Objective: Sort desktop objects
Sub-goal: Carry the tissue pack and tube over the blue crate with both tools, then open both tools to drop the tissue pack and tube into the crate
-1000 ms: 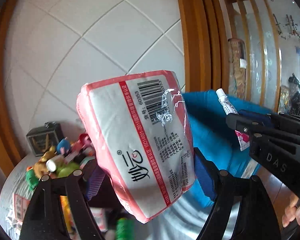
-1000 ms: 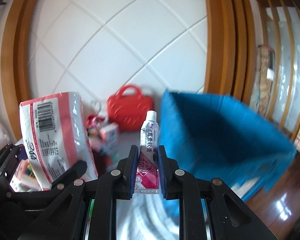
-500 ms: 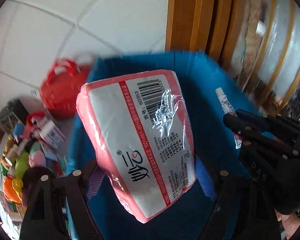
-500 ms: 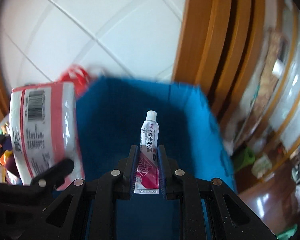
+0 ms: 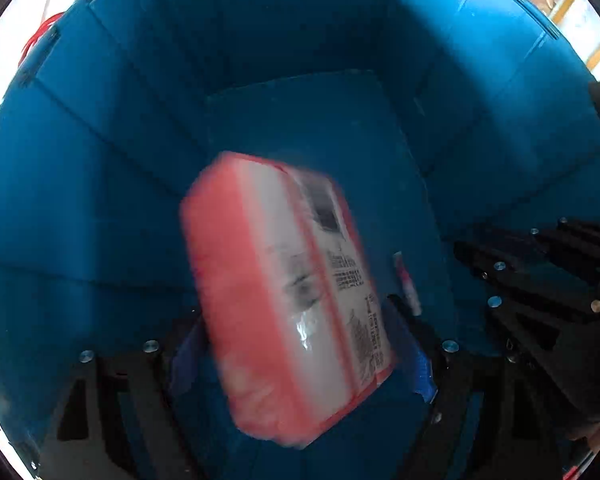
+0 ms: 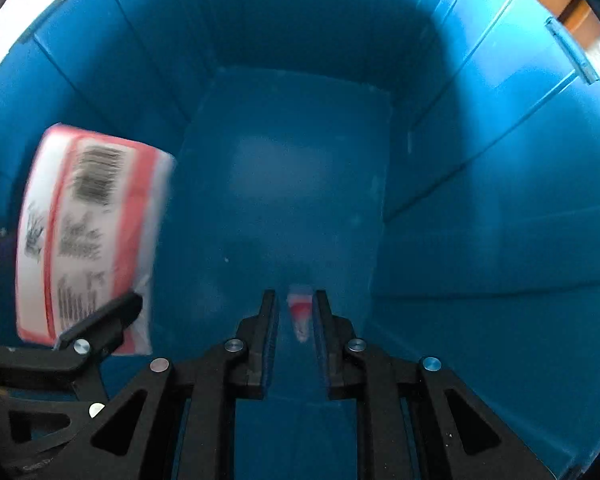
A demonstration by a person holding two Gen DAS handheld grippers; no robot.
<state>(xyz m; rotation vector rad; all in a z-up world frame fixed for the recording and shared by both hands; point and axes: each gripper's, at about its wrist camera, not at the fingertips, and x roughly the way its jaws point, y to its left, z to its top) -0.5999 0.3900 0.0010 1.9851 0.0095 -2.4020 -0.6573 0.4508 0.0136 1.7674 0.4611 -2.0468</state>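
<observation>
The pink-and-white tissue pack (image 5: 288, 296) is motion-blurred inside the blue bin (image 5: 100, 184), tilted, with its barcode face turned toward the right wrist camera (image 6: 88, 232). It sits between the spread fingers of the left gripper (image 5: 300, 344), and whether the blue pads touch it cannot be told. The small pink-and-white tube (image 6: 301, 312) is also blurred, low between the fingers of the right gripper (image 6: 296, 320); those fingers stand parted with a gap on each side of the tube. In the left wrist view the tube (image 5: 406, 284) shows just right of the pack. Both grippers point down into the bin, whose ribbed walls (image 6: 480, 160) fill both views.
</observation>
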